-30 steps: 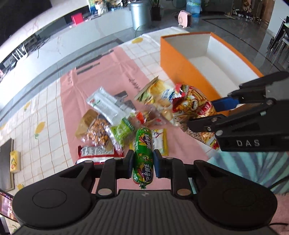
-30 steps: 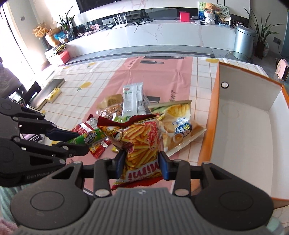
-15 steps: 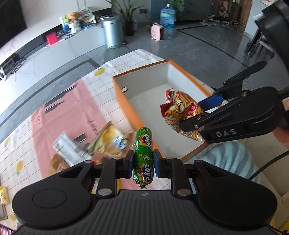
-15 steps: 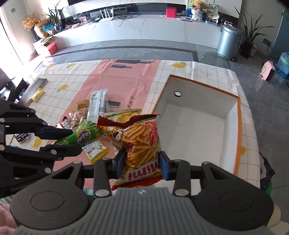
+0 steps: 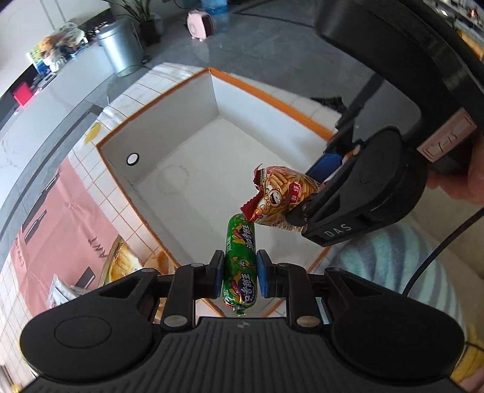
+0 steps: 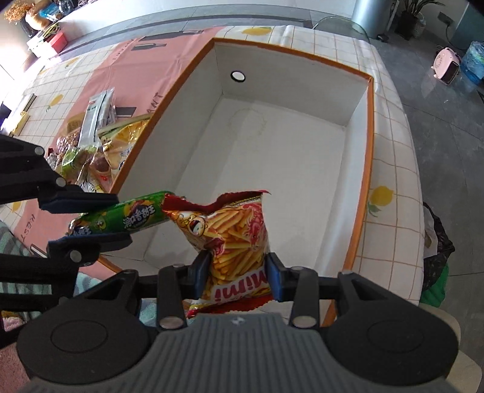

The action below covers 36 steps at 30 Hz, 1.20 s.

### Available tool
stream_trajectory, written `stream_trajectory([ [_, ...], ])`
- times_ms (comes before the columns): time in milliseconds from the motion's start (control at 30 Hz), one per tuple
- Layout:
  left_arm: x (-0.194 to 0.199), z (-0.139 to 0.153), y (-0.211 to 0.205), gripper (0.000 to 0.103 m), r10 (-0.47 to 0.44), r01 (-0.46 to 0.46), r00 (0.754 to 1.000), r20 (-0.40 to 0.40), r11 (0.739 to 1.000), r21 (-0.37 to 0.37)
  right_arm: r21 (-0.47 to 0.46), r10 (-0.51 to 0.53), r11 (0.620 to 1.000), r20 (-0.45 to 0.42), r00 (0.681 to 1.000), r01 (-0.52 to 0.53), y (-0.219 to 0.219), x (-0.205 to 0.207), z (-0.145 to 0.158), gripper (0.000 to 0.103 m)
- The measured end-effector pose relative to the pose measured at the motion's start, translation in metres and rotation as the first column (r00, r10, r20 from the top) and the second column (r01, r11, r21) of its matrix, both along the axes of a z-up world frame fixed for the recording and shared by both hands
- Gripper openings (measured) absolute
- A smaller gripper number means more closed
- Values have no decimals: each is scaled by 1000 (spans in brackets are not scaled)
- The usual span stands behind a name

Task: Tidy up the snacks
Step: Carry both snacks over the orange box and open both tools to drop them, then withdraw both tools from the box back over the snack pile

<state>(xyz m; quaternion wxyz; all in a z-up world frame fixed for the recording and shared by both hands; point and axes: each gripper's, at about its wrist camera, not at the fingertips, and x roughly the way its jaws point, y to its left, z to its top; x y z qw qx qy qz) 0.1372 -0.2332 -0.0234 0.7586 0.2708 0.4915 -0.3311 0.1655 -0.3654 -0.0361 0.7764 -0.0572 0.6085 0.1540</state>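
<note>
My left gripper (image 5: 240,269) is shut on a green sausage stick (image 5: 240,257), held above the near part of the orange box (image 5: 157,193). The same green sausage stick (image 6: 133,218) shows in the right wrist view, clamped by the left gripper (image 6: 90,220). My right gripper (image 6: 237,273) is shut on a red bag of fries-shaped chips (image 6: 233,235), also over the box's white inside. In the left wrist view the chips bag (image 5: 278,201) hangs from the right gripper (image 5: 302,216), its torn edge close to the sausage tip. The box (image 6: 366,169) holds nothing.
Several other snack packets (image 6: 96,139) lie in a heap on the pink and checked tablecloth (image 6: 127,75) left of the box. A person's striped sleeve (image 5: 387,263) is at the near right. A metal bin (image 5: 119,45) and a pink heater (image 5: 201,19) stand on the floor beyond.
Both grippers have carried their snacks from over the snack heap sideways to above the open box. The left gripper has rolled. Neither grip has changed.
</note>
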Motion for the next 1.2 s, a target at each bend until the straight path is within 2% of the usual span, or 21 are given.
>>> stream_trajectory([
  [333,20,-36,-10,25,-58,64,996,-68,993,97,-18,84,996,-131,988,-87,14,31,-50,39],
  [467,24,-47,-16,25,-86,97,992,-89,986,136,-29,100,994,-163,982,-106,13,36,-61,39],
  [633,27,-59,-20,25,-107,126,987,-123,979,160,5,98,995,-214,972,-99,14,41,-73,40],
  [833,37,-66,-19,25,-106,128,984,-142,979,158,8,92,996,-231,969,-93,15,40,-76,41],
  [900,36,-66,-17,25,-106,128,984,-143,979,160,8,82,997,-229,970,-83,16,40,-74,48],
  [967,36,-66,-16,26,-104,126,985,-139,978,164,-2,77,997,-224,972,-80,16,39,-72,50],
  [1200,28,-52,-7,37,-90,105,990,-111,985,136,-28,66,997,-197,978,-73,17,33,-60,57],
])
